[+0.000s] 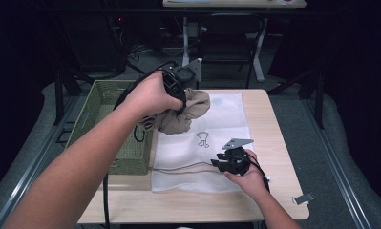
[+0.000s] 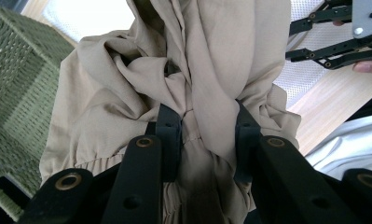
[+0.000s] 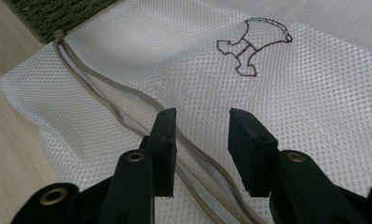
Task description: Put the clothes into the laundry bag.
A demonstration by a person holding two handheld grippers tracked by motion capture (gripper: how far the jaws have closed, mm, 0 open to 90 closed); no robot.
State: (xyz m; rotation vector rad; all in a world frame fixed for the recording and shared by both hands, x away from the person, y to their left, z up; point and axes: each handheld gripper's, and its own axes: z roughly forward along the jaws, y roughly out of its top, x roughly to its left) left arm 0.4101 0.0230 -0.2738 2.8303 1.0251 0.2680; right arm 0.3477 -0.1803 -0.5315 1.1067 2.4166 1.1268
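- Light wood table, seen from the high view, bearing everything below, with a person's 2 forearms coming in from the bottom edge.
- White mesh laundry bag lying flat across the middle of the table, a small dark embroidered figure stitched on it, its zipped edge toward the person.
- Green woven basket at the table's left side, just beside the bag's left edge.
- Beige garment bunched up, raised above the bag's far left corner and next to the basket's rim; folds hanging to both sides in the left gripper view.
- Left gripper pinching that garment, cloth gathered tight between both jaws.
- Right gripper low over the bag's near edge, jaws spread partway, pads clear of the mesh.
- 2 thin tan cords running along the zipped edge from the bag's corner, passing between the right gripper's jaws without being squeezed.
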